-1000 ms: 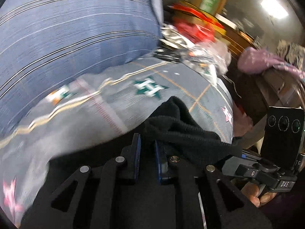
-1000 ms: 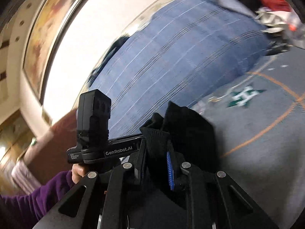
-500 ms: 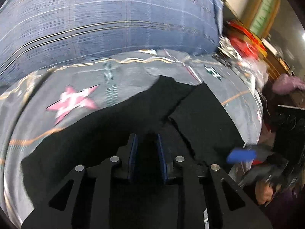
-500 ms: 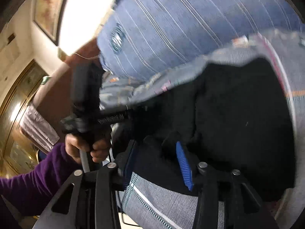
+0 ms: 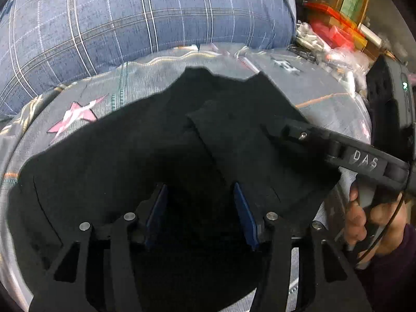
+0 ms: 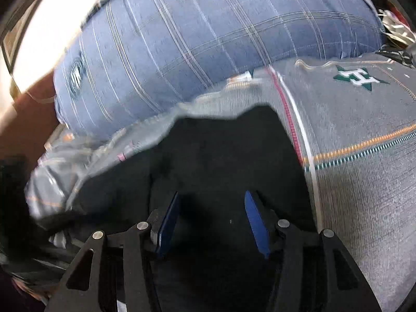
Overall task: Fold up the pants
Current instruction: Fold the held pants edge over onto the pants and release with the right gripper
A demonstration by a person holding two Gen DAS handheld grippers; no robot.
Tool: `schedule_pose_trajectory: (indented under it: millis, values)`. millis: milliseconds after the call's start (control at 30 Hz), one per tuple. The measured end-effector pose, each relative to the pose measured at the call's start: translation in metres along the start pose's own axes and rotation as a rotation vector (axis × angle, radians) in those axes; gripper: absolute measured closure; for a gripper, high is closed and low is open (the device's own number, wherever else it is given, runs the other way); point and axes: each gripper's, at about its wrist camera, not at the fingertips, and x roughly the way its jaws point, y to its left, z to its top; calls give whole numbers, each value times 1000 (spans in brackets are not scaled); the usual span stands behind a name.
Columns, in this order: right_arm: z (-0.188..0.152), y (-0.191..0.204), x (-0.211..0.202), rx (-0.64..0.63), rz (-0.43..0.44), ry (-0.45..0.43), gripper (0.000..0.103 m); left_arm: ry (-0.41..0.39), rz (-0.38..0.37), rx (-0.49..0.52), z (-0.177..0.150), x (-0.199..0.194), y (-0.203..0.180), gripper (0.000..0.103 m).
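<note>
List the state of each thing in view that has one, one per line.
Black fabric pants: lying folded on the grey patterned bedspread, released.
Left gripper: jaws just opened, over the pants, pads clear of the cloth.
Right gripper: jaws just opened, nothing gripped.
Blue plaid pillow: resting behind the pants.

Both tools are matte black plastic frames with triangular cut-outs and round silver screw heads along the linkage. The left gripper [image 5: 200,213] and right gripper [image 6: 212,223] each carry two flat blue pads [image 5: 244,218] on the inner faces. One bar bears raised letters "DAS" [image 5: 365,159] and a small green light above. A thin black cable [image 5: 384,231] crosses the hand [image 5: 371,223], which wears a dark purple sleeve [image 5: 392,273].
</note>
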Motion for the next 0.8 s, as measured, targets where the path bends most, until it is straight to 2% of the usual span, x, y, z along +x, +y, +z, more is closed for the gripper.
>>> schedule_pose_trajectory:
  millis: [67,167,267,367,467,567,633,700,800]
  values:
    - [4,1,-5,-3,19,-18,50,-4,25,-3,-1,-8,2,51]
    - [10,5,-11,10,36,-65,47,-72,54,-33,-7,-30,14,51]
    - [17,23,-5,-18,21,-86,47,-126,128,-43,-20,-52,31,51]
    - [19,41,12,-50,3,-63,47,-159,204,-60,-34,-67,48,49]
    - [11,62,44,-116,-70,55,47,-181,300,-93,-51,-79,67,39]
    - [4,80,40,-223,-148,4,47,-202,377,-144,-63,-83,89,35]
    - [0,84,31,-236,-144,-22,47,-208,391,-204,-67,-87,103,35]
    - [-4,91,25,-256,-117,-34,47,-225,372,-265,-68,-93,115,35]
    - [-15,114,17,-351,-125,-71,47,-257,399,-289,-70,-100,121,33]
